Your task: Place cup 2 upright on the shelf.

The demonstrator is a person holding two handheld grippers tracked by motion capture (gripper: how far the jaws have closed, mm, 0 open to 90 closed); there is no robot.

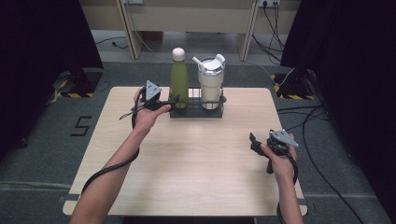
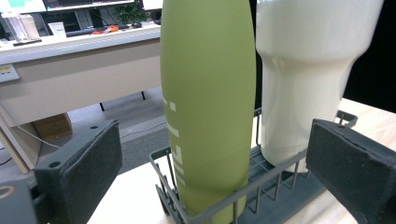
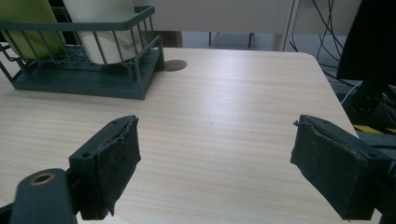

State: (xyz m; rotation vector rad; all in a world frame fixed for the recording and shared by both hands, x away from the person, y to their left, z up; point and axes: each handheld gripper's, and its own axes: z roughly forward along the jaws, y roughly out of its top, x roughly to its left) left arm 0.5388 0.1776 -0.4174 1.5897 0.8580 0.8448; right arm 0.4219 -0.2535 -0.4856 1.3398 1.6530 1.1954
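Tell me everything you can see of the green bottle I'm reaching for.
The green bottle is a slim, matte olive-green flask, probably coated metal, with a rounded cream cap and pale markings down its side. It stands upright in the left compartment of the dark wire rack at the table's far edge, beside the white tumbler. The left gripper is level with its lower body, jaws open on either side, pads not touching it.

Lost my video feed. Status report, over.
Left claw open, straddling green bottle, pads clear. Right claw open over bare table. Bottle upright in rack; white cup close beside.
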